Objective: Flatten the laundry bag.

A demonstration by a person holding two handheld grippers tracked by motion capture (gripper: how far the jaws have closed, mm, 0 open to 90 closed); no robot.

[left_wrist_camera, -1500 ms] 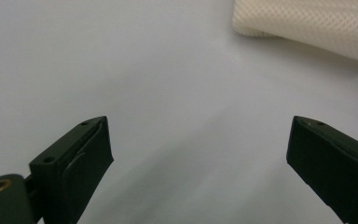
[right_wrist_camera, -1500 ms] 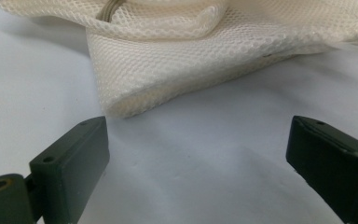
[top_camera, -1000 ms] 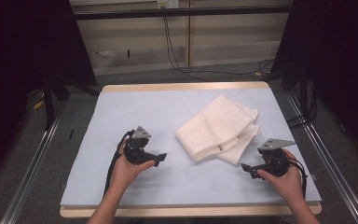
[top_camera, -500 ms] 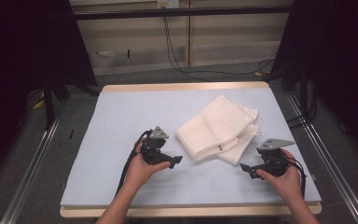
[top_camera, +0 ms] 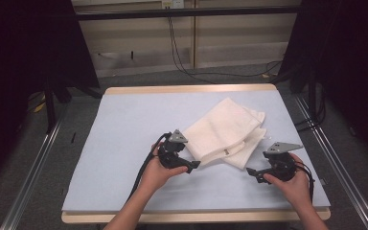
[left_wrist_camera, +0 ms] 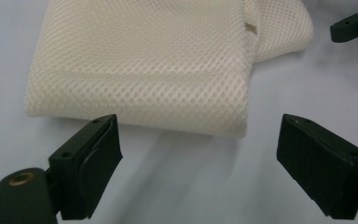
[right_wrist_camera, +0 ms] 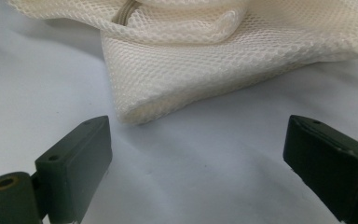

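On table (top_camera: 124, 143) | folded mesh bag (top_camera: 223, 132) | contents not visible

A rectangular table with a pale wooden edge (top_camera: 191, 89) is standing in the middle of the high view, and a light blue-grey sheet (top_camera: 124, 139) is covering almost all of its top, leaving thin wooden strips showing along the upper and lower sides. A folded cream-white mesh cloth (top_camera: 223, 132) is lying directly on that sheet, right of the frame's centre, its layers fanning toward the lower right.
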